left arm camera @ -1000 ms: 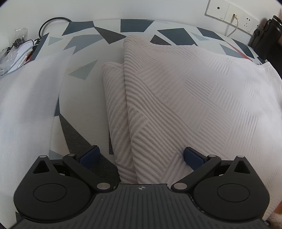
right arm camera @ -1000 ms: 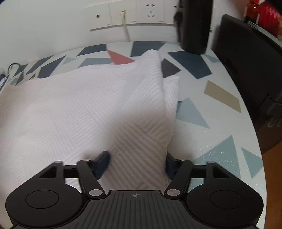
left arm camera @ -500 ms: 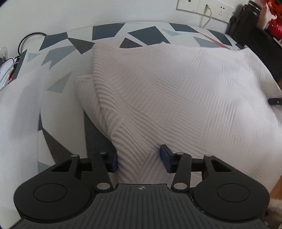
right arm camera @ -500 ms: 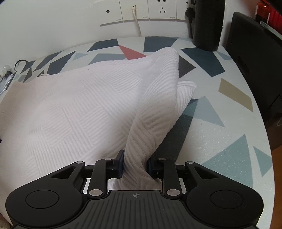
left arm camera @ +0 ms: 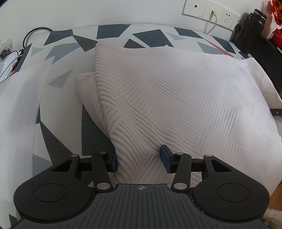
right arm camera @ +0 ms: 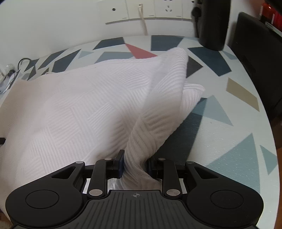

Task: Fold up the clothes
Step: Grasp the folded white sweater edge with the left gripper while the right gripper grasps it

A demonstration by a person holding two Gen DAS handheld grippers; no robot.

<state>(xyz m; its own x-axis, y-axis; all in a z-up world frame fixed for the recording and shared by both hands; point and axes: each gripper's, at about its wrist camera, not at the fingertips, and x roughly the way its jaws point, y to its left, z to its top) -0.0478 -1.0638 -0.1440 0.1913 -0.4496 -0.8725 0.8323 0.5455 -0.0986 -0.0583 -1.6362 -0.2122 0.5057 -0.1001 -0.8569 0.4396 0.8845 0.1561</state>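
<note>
right gripper (right arm camera: 134, 163) jaws pinch the white cloth (right arm camera: 84, 105) – left gripper (left arm camera: 139, 159) jaws seemingly clamp its fold too.

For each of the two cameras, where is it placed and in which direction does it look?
Left wrist: on the left gripper, looking forward over the white ribbed garment toward the wall sockets; its jaws grip the cloth.
Right wrist: on the right gripper, facing the same wall; jaws shut on a fold.
Shared: the garment, the triangle-patterned tabletop, the sockets.
</note>
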